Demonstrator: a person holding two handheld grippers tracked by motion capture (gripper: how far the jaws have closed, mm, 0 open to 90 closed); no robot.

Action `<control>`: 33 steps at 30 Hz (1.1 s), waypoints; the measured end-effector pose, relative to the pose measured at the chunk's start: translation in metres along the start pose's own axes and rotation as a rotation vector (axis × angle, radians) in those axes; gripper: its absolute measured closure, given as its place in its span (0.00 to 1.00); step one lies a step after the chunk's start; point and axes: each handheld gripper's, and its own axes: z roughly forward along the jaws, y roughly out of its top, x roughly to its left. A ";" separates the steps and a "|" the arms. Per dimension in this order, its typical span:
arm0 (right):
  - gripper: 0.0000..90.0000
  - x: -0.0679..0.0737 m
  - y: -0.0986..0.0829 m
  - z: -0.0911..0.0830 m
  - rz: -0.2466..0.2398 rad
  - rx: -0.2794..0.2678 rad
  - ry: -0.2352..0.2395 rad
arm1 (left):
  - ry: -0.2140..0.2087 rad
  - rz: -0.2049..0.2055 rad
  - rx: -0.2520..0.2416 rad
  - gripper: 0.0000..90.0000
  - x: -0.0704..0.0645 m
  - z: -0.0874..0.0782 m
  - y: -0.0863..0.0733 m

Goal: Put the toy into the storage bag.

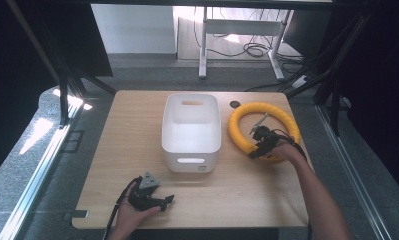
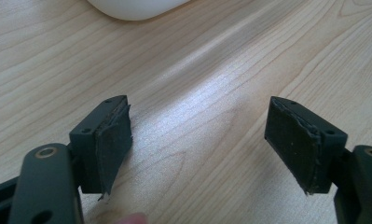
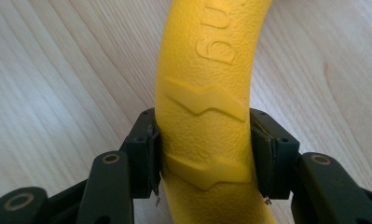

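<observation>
A wooden bench [image 1: 132, 150] carries a white tub [image 1: 191, 131] near its middle and a yellow ring [image 1: 263, 129] just to the tub's right, lying flat. The right hand-held gripper [image 1: 259, 147] sits at the ring's near-left arc, and in the right gripper view its jaws are clamped on the ring [image 3: 204, 130], one pad pressed to each side of the tube. Raised zigzag ridges and some embossed letters show on the ring there, but the lettering is cut off at the top edge and cannot be read. The person's hand hides the ring's nearest stretch in the high view. The left hand-held gripper [image 1: 163, 202] rests low at the bench's near-left part, well apart from the tub. In the left gripper view [image 2: 198, 140] its jaws stand wide apart over bare wood, with the tub's [image 2: 134, 8] rounded bottom corner cut off at the top edge.
</observation>
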 end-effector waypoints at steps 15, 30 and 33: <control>0.58 -0.004 0.005 -0.049 0.094 -0.270 0.132 | -0.001 0.003 -0.005 0.26 0.000 -0.001 0.001; 0.58 -0.011 0.001 -0.089 0.166 -0.492 0.229 | -0.001 0.003 -0.006 0.26 -0.001 0.000 0.001; 0.58 -0.012 -0.001 -0.095 0.181 -0.535 0.239 | -0.001 0.005 -0.005 0.26 -0.001 0.000 0.001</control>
